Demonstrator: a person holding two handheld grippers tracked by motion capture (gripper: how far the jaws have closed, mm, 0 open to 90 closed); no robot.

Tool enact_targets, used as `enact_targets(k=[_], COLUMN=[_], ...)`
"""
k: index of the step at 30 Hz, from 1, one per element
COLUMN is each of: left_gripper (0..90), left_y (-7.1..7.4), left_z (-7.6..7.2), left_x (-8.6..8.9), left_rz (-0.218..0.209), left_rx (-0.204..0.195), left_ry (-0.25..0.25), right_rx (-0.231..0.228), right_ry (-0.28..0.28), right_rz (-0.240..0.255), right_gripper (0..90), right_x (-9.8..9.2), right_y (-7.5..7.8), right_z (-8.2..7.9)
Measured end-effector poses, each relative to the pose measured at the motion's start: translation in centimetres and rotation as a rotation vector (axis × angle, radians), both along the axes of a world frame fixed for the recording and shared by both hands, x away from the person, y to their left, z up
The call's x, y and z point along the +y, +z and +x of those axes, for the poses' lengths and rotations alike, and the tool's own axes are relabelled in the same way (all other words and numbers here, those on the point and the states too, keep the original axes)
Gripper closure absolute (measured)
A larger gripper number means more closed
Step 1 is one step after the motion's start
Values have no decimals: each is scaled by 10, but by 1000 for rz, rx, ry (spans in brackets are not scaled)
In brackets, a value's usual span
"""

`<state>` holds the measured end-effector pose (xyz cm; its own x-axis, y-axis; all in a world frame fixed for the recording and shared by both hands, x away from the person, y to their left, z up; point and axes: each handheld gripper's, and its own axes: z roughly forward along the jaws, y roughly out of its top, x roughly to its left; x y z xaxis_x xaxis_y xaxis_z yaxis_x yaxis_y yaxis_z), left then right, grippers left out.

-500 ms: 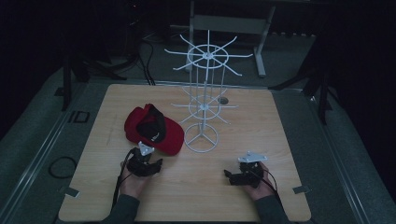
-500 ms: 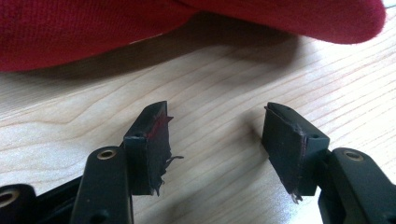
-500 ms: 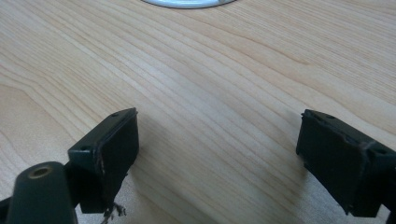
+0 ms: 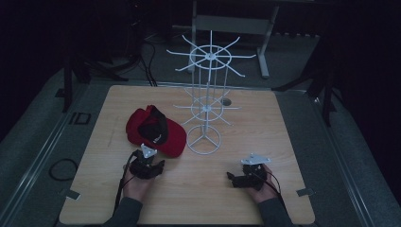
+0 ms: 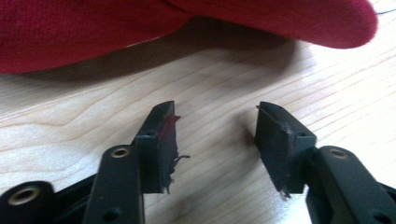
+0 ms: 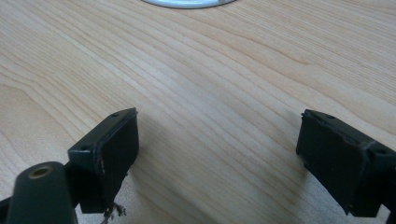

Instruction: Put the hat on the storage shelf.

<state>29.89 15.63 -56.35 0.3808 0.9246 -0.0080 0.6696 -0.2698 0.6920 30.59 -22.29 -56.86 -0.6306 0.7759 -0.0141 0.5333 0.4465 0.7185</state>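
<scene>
Wooden table (image 4: 293, 142) holds 1 red cap (image 4: 163, 132), 1 wire rack (image 4: 204, 109); left claw (image 5: 215, 123), right claw (image 6: 217, 140) gape wide.

Dark cable loop (image 4: 60, 169) on grey floor (image 4: 28, 142), left of table (image 4: 283, 123).

Claw (image 6: 217, 154) spread wide over bare wooden table (image 6: 224, 70).

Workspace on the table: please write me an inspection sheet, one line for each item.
Surface: wooden table, bare grain near both claws.
Job's things: red cap lying flat; white wire rack upright beside it.
Clutter: nothing seen.
Grippers: left claw open, just short of the cap; right claw open over bare wood.
Cables: one from each gripper; a loop left of the table.
Surroundings: dark, grey floor, a stand behind.
</scene>
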Motion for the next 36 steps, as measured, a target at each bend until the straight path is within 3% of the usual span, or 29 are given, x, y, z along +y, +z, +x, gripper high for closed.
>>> enact_targets(k=[7, 10, 16, 20, 25, 32, 36], left_gripper=[520, 542, 547, 540, 523, 521, 521], left_y=[0, 1, 7, 11, 16, 17, 18], left_z=[0, -1, -8, -12, -16, -15, -6], left_x=[-1, -2, -10, -14, -20, -29, -34], left_rz=[-1, -26, -44, -64, -64, -111, -130], left_rx=[4, 5, -34, -38, -68, -48, -38], left_ry=[-3, 7, -16, -34, -34, -52, -25], right_rx=[0, 0, 0, 0, -1, -2, -2], right_ry=[0, 0, 0, 0, 0, 1, 1], right_rz=[0, 0, 0, 0, 0, 0, -1], right_gripper=[129, 129, 129, 129, 129, 129, 129], right_x=[0, 0, 0, 0, 0, 0, 0], right_y=[0, 0, 0, 0, 0, 0, 0], right_z=[0, 0, 0, 0, 0, 0, 0])
